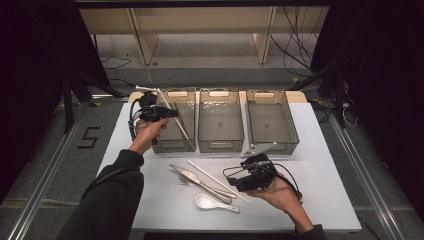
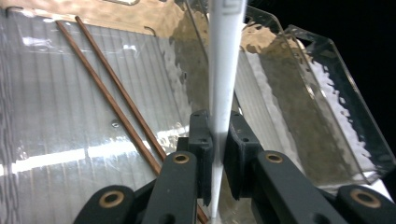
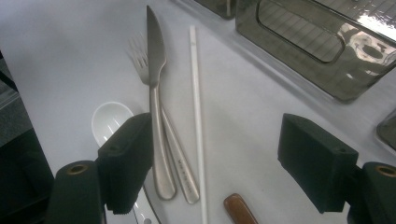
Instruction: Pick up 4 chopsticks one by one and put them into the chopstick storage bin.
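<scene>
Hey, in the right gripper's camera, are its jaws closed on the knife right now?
No. The right gripper has its jaws standing wide apart above the table, and the knife lies flat, untouched, beside the white chopstick.

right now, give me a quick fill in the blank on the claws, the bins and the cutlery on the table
1. The left claw is shut on a white ____.
2. It holds this over the ____ of the three clear bins, as the high view shows them.
3. That bin already holds two ____ chopsticks.
4. The right claw hovers with its jaws ____ above the knife, fork and white spoon.

Missing words: chopstick; leftmost; brown; open
</scene>
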`<state>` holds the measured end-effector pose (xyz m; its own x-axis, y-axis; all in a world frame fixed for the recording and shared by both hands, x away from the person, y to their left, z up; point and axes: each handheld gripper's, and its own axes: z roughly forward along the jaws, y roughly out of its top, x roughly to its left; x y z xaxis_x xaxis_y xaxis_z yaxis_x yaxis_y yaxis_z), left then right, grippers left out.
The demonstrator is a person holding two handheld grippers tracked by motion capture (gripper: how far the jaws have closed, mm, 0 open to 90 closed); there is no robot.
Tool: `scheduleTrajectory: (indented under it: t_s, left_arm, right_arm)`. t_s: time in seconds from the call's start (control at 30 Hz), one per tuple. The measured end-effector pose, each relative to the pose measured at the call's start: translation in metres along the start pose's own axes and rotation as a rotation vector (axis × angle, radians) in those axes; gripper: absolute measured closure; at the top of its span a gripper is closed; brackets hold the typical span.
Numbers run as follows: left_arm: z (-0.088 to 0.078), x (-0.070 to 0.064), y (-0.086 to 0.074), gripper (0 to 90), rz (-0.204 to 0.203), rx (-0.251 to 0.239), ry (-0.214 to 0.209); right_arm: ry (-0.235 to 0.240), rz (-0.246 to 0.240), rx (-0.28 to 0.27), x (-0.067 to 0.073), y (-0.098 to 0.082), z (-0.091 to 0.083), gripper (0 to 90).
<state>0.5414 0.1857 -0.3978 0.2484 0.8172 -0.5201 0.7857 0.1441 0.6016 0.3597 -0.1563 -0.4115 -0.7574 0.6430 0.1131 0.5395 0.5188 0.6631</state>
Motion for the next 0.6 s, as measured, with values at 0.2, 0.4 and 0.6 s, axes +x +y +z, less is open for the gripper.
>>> scheduleTrajectory:
  t_s: [0.2, 0.4, 0.6]
  left_arm:
    - [0.005, 0.0, -0.001, 70.1, 0.006, -0.009, 0.024]
    - [0.01, -0.001, -0.002, 49.2, 0.017, 0.004, 0.061]
    - [0.012, -0.005, -0.001, 28.7, 0.064, 0.029, 0.117]
  right_arm:
    - [-0.002, 0.002, -0.001, 0.0, 0.0, -0.001, 27.7]
    - [0.0, 0.001, -0.001, 0.0, 0.0, -0.001, 27.7]
    - [0.001, 0.001, -0.001, 0.0, 0.0, -0.001, 27.7]
